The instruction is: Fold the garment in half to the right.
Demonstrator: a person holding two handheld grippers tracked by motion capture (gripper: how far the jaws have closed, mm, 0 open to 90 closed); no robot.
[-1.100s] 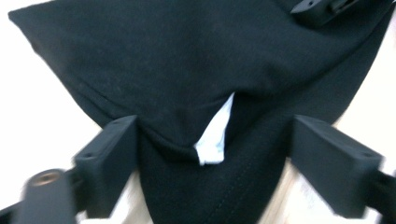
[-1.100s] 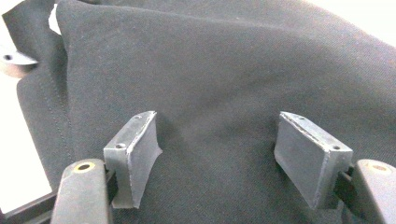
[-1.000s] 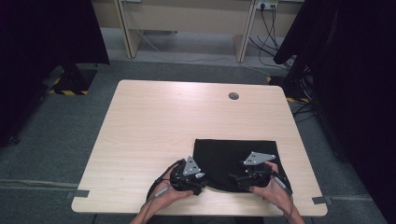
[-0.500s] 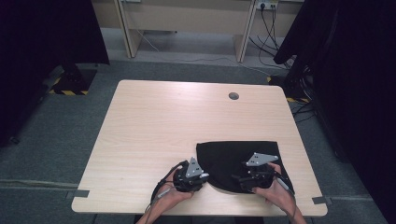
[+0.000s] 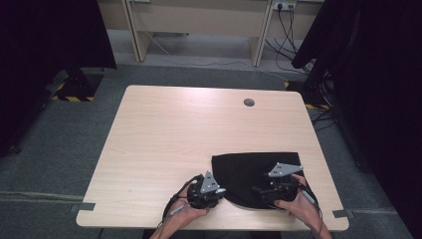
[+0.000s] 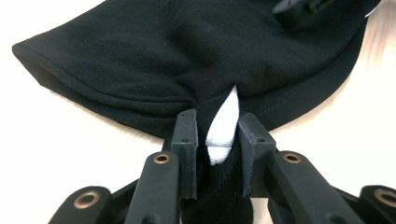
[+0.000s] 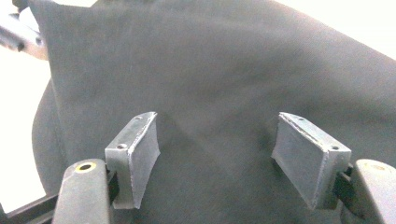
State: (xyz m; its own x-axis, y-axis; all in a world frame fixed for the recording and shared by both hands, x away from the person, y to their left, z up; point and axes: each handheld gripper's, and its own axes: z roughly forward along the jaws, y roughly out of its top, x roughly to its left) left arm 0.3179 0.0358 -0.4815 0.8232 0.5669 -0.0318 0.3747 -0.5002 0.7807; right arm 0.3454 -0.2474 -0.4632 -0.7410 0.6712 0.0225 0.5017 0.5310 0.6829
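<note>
**Left gripper pinches the hem while the right one waits open above the cloth**

Because its jaws have just been closing, the left gripper (image 6: 212, 135) now has a fold of the black cloth (image 6: 196, 51) clamped between its pads, with a small white label (image 6: 223, 126) caught in the same pinch. I judge that the grip is taken at the near edge so that this side can be lifted or folded over. The right gripper (image 7: 224, 154) is different: its jaws stand wide apart over the fabric and, as far as one can see, they press on nothing, probably ready to take the other side.

In the high view the left gripper (image 5: 215, 190) sits at the cloth's near left edge and the right gripper (image 5: 272, 191) over its right part. The black cloth (image 5: 249, 172) lies flat on the near right area of the wooden surface (image 5: 164, 134), partly in front of the person's hands.
</note>
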